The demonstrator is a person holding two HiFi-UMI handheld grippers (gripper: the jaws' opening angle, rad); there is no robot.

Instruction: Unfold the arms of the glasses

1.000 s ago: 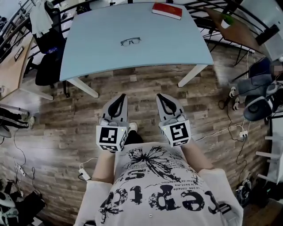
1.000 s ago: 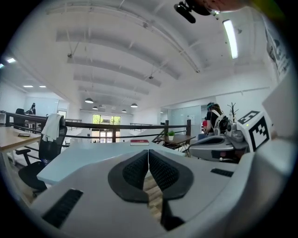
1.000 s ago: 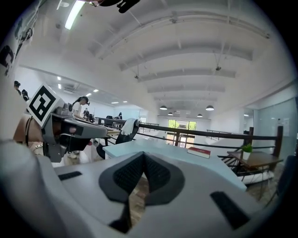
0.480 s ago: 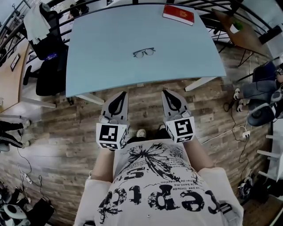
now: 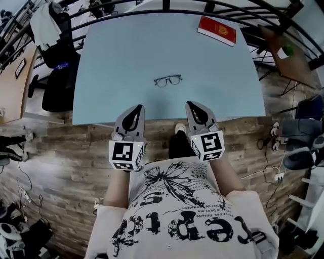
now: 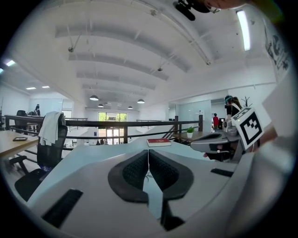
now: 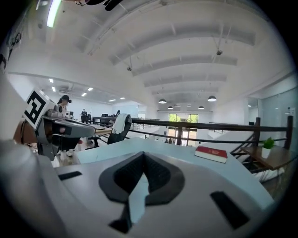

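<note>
A pair of dark-rimmed glasses [image 5: 167,80] lies folded on the pale blue table [image 5: 121,60], near its middle. My left gripper [image 5: 137,108] is shut and empty, its tip at the table's near edge, below and left of the glasses. My right gripper [image 5: 190,104] is also shut and empty, tip over the near edge, below and right of the glasses. In the left gripper view the pads [image 6: 138,168] meet along a thin line, with the table beyond. The right gripper view shows its pads [image 7: 135,173] closed too.
A red book [image 5: 217,30] lies at the table's far right corner, also seen as a red book [image 6: 159,142] and a red book [image 7: 211,153]. A black office chair [image 5: 56,55] stands left of the table. A dark railing [image 5: 167,6] runs behind it. Bags and cables litter the wooden floor at right.
The person has walked toward the table. Both shut grippers have advanced from over the floor to the table's near edge, and the glasses now lie much closer.
</note>
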